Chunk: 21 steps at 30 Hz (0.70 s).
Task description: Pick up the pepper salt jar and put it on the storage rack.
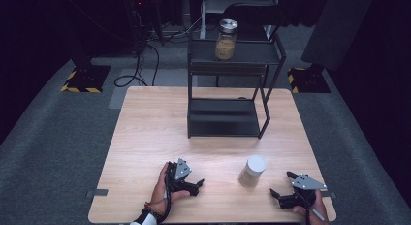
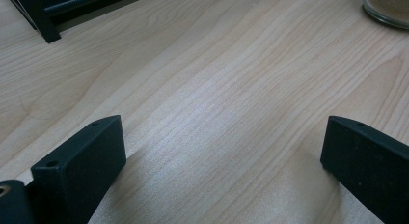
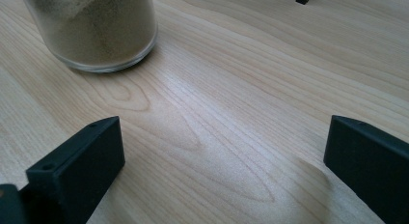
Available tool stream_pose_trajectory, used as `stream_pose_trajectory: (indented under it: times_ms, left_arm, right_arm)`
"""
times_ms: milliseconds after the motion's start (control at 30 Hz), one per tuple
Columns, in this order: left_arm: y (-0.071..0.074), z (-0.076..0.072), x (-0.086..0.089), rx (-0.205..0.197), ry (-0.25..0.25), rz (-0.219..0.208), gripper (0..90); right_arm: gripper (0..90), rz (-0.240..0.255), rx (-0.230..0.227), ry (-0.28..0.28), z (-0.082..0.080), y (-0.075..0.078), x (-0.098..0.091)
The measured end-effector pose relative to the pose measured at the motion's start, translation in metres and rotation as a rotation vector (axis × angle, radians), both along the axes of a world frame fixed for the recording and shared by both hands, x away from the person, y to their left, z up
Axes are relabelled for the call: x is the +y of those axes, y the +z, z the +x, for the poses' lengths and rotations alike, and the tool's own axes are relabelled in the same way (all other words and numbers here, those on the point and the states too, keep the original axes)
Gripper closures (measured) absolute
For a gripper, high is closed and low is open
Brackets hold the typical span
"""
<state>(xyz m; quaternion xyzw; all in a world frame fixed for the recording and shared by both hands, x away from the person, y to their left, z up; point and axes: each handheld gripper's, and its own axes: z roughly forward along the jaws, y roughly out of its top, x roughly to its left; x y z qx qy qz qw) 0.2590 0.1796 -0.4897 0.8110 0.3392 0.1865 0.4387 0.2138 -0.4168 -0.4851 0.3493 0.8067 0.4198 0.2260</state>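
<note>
1. Since nothing is gripped yet, we hold the left tool (image 1: pixel 192 182) and right tool (image 1: pixel 283 185) wide apart, flanking the white-lidded jar (image 1: pixel 252 171).
2. The jar stands upright on the counter (image 1: pixel 145 137), near the right tool for an easy grab.

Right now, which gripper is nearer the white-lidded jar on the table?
Right. The right gripper sits just beside the white-lidded jar; the left gripper is farther off on its other side.

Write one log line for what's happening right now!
left gripper: open, on table | right gripper: open, beside white-lidded jar | jar: upright, untouched
</note>
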Motion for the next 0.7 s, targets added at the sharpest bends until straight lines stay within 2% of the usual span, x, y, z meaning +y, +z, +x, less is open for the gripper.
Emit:
stream_pose_trajectory:
  times_ms: [333, 433, 700]
  left_arm:
    - [0.0, -0.0001, -0.0003, 0.0, 0.003, -0.001, 1.9]
    - [0.0, -0.0001, -0.0005, 0.0, 0.004, -0.001, 1.9]
    - [0.0002, -0.0004, -0.0018, 0.0, 0.014, 0.001, 1.9]
  right_arm:
    - [0.3, 0.006, 0.015, 0.005, 0.0028, 0.001, -0.0017]
    - [0.3, 0.019, 0.045, 0.014, 0.0084, 0.0029, -0.0046]
    - [3.4, 0.039, 0.049, 0.028, 0.0096, 0.0046, -0.0098]
